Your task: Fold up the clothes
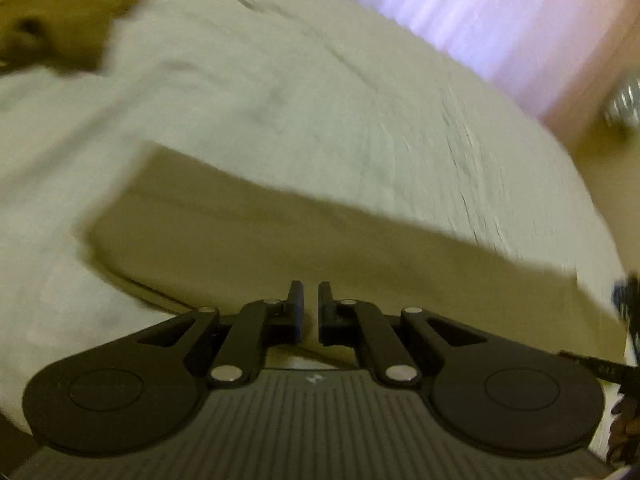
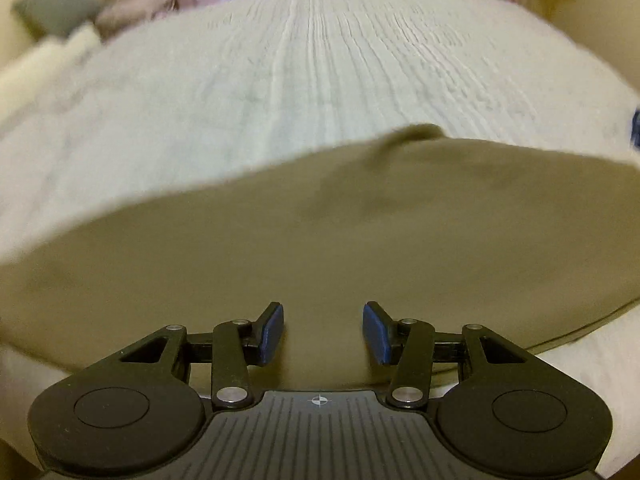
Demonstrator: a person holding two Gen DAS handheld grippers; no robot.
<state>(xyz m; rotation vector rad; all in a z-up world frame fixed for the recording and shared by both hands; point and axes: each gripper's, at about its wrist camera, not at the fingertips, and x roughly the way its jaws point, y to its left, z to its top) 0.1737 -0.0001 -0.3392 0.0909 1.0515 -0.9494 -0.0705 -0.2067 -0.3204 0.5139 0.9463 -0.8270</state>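
One olive garment (image 2: 320, 248) lying crosswise | left tongs (image 1: 311, 308) near-closed (empty) | right tongs (image 2: 323, 330) spread

Olive-tan garment (image 2: 320, 248) lies flat, folded, on bed.

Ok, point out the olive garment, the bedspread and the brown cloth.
olive garment (image 2: 320, 240): right wrist view, middle of its flat panel.
bedspread (image 2: 340, 72): right wrist view, ribbed bare area.
brown cloth (image 1: 60, 12): left wrist view, crumpled middle.

counts on the bed
one flat olive cloth garment (image 2: 320, 248); one crumpled brown fabric heap (image 1: 60, 12) at 10 o'clock; two black two-finger grippers: left gripper (image 1: 311, 308), right gripper (image 2: 323, 330).
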